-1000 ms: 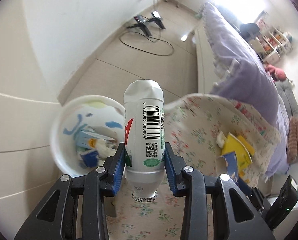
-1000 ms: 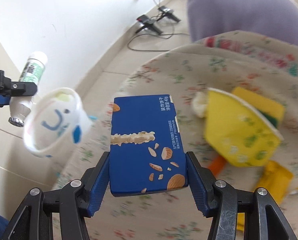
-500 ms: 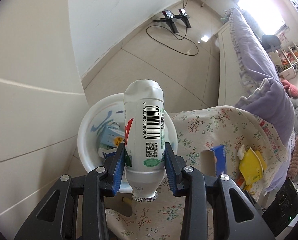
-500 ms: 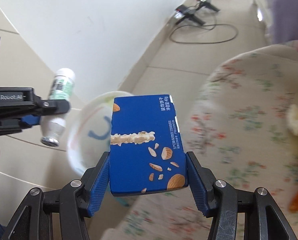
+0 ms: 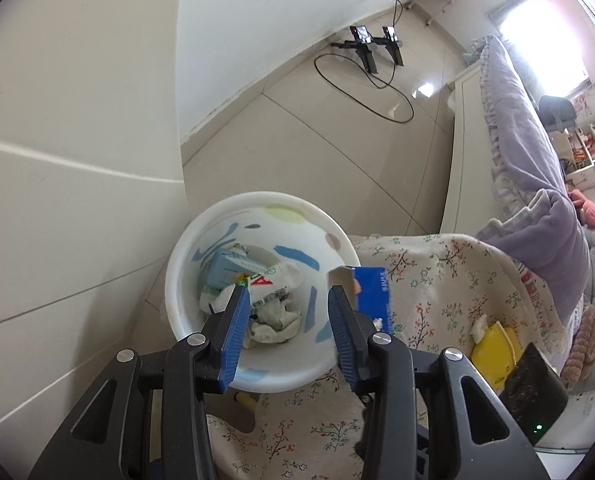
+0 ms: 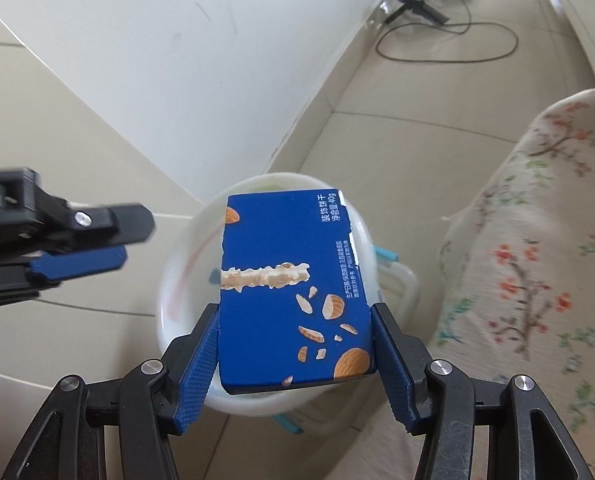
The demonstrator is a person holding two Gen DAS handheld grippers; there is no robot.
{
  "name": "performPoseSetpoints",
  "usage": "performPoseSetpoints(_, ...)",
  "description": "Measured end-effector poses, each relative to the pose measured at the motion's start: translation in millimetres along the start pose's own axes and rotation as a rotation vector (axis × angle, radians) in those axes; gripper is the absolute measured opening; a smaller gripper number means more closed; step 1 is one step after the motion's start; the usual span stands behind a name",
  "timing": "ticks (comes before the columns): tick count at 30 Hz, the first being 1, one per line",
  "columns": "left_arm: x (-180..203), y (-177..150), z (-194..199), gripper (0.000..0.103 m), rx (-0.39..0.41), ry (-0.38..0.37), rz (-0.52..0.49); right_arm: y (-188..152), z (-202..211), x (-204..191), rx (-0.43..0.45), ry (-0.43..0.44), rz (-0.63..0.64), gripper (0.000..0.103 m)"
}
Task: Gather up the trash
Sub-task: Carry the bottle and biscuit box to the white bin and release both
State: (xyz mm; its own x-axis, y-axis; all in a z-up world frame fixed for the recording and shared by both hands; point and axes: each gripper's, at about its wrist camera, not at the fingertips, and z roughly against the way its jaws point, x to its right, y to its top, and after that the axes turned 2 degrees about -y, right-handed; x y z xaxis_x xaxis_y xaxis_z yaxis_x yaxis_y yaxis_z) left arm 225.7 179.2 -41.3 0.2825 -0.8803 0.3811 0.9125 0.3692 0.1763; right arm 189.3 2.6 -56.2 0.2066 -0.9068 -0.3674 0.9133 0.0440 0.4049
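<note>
Tiled floor (image 5: 337, 152), white trash bin (image 5: 257, 376) beside floral-covered surface (image 5: 449, 280). Left claw (image 5: 285, 328) empty above bin, jaws opening. Right claw (image 6: 297, 356) clamped on blue biscuit box (image 6: 293, 288) over bin; bottle probably among the rubbish inside.

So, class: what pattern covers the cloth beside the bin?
A floral print on cream cloth, clearest in the left wrist view.

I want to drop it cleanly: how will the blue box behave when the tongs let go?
The blue box looks like thin, flat card with a torn edge, so probably light and a bit bendable. Held over the bin, it may flutter or tilt rather than fall straight.
</note>
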Motion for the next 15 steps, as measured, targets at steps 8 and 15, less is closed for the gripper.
performPoseSetpoints(8, -3.3, 2.1, 3.7, 0.043, 0.012, -0.006, 0.020, 5.7, -20.0, -7.2, -0.022, 0.043, -0.026, 0.070)
performPoseSetpoints(15, 9.9, -3.4, 0.7, 0.043, 0.003, -0.010, -0.023, -4.6, 3.4, 9.8, -0.009, 0.014, -0.035, 0.070)
